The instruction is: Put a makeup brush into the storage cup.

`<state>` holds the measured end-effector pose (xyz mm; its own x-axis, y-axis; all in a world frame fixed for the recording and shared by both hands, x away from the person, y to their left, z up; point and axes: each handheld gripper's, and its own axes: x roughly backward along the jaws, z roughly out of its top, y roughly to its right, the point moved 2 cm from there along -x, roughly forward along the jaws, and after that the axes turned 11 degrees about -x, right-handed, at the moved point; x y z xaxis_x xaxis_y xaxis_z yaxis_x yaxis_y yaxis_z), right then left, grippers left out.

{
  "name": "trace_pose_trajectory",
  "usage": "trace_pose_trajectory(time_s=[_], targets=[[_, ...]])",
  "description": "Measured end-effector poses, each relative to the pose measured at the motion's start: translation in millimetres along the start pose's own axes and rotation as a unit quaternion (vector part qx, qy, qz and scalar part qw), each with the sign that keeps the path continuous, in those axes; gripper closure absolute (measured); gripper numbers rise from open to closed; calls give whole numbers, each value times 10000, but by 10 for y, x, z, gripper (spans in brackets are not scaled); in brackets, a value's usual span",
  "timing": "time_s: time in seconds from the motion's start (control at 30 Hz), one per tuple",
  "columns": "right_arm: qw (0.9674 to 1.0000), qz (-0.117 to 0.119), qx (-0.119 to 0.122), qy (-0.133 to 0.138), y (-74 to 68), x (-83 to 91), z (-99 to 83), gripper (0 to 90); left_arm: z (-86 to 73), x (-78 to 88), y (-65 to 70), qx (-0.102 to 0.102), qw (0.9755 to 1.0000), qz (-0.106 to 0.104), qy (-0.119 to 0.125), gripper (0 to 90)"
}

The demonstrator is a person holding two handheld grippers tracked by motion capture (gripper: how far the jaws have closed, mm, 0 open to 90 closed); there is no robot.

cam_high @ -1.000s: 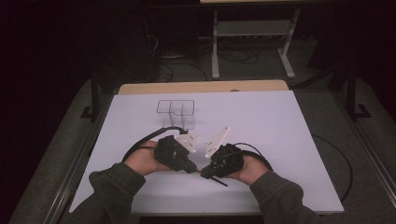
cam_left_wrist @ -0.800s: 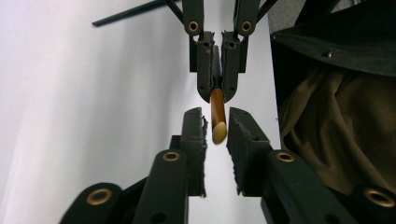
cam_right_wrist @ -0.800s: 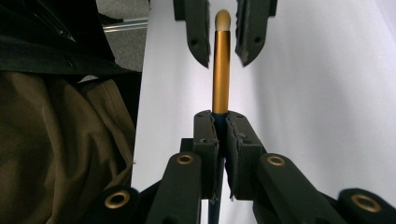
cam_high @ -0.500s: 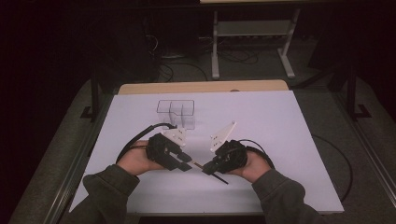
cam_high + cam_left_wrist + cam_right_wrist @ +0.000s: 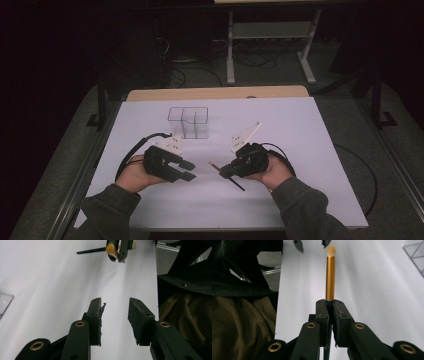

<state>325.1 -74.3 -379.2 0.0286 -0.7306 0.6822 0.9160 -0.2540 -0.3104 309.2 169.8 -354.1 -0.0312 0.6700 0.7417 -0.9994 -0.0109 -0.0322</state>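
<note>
The right tool (image 5: pixel 328 311) has its jaws pressed tight on a slim makeup brush (image 5: pixel 330 277), gripping it at the joint where the dark handle meets the gold ferrule. In the right gripper view the gold ferrule runs straight up toward twelve o'clock and ends in a small pale bristle tip, while the dark handle drops out of sight below the pads. From the high view the right tool (image 5: pixel 226 171) points toward nine o'clock, with the brush (image 5: pixel 227 176) lying slantwise across its jaws: the bristle end toward ten o'clock, the thin dark handle trailing toward five o'clock, low over the white counter (image 5: pixel 300 145).

The left tool (image 5: pixel 114 317) has just been opening its jaws; they now stand partly apart with only bare counter showing in the gap. In the high view the left tool (image 5: pixel 186 169) points toward three o'clock, facing the right one, with a short gap between the two sets of tips. Its own camera sees the right tool at twelve o'clock, with the brush held crosswise in it, the handle reaching toward nine o'clock.

Each tool sits in a hand in a dark olive sleeve (image 5: pixel 107 210), and a black cable loops behind each one.

Farther out, at about twelve o'clock from the left tool, a clear divided organiser (image 5: pixel 189 121) stands on the counter, well apart from the brush.
</note>
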Motion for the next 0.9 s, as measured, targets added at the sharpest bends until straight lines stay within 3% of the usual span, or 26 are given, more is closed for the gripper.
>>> trace_pose_trajectory(time_s=[0.33,0.5,0.67,0.9], targets=[[9992,-22,-281,300,128,104,18,827,-139,14,32,283,9992,171,218,599],[9986,-53,-393,349,170,166,89,826,-210,19,62,299,9989,294,197,567],[9984,-80,-384,405,197,196,150,826,-270,10,106,263,9986,411,199,549],[9980,-138,-341,520,248,264,267,826,-395,63,134,470,9964,598,377,524]])
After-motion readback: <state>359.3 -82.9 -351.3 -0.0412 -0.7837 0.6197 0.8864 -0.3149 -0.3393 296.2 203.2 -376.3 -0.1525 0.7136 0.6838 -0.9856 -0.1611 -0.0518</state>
